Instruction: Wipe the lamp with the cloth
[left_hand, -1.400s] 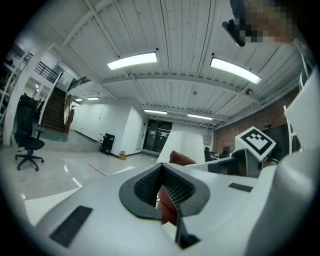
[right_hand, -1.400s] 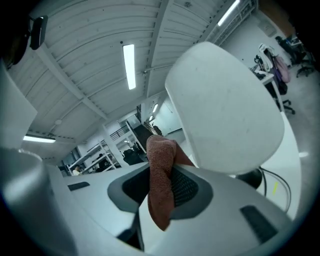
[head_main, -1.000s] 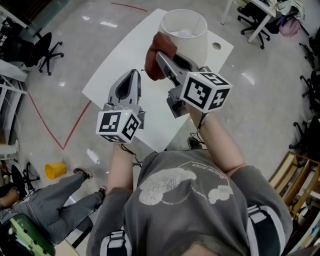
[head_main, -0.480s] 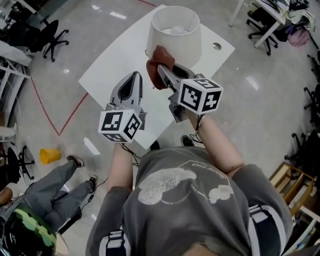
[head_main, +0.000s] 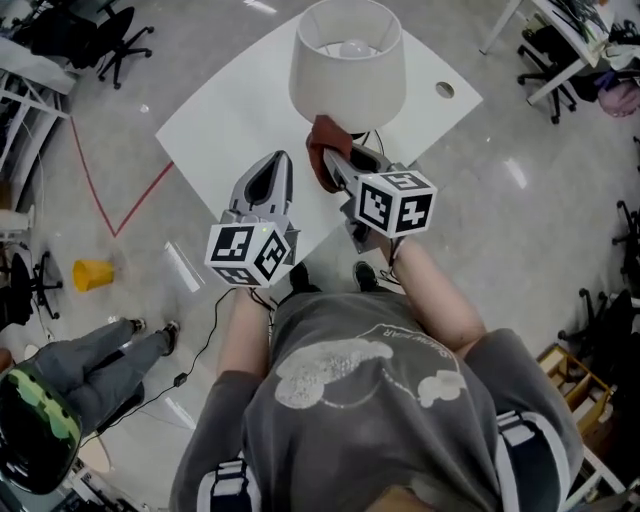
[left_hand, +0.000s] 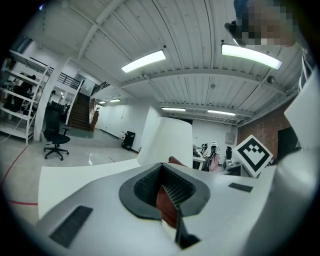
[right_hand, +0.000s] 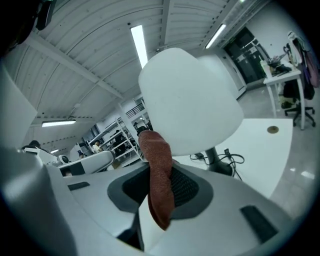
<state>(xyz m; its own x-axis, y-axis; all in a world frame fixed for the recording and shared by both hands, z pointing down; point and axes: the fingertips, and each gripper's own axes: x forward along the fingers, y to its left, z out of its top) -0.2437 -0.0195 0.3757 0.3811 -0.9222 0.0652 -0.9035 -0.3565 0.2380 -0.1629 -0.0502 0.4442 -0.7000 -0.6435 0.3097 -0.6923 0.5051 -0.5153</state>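
A white table lamp (head_main: 347, 62) with a wide shade stands on the white table (head_main: 215, 125). In the right gripper view its shade (right_hand: 187, 102) fills the middle. My right gripper (head_main: 333, 160) is shut on a rust-brown cloth (head_main: 322, 145), which touches the lower rim of the shade. The cloth (right_hand: 158, 175) hangs folded between the jaws in the right gripper view. My left gripper (head_main: 274, 168) hovers left of it, over the table's near edge, shut with nothing in it. From the left gripper view the shade (left_hand: 167, 142) and the cloth (left_hand: 176, 161) lie straight ahead.
The lamp's base and black cord (right_hand: 220, 160) rest on the table under the shade. A round grommet hole (head_main: 444, 90) sits near the table's right corner. Office chairs (head_main: 125, 40) and desks (head_main: 560, 50) ring the floor. A yellow object (head_main: 90, 272) and a seated person's legs (head_main: 110, 350) are at left.
The right gripper and cloth have dropped from the upper side of the shade to its lower rim. The head view has shifted. The left gripper has kept its place beside it.
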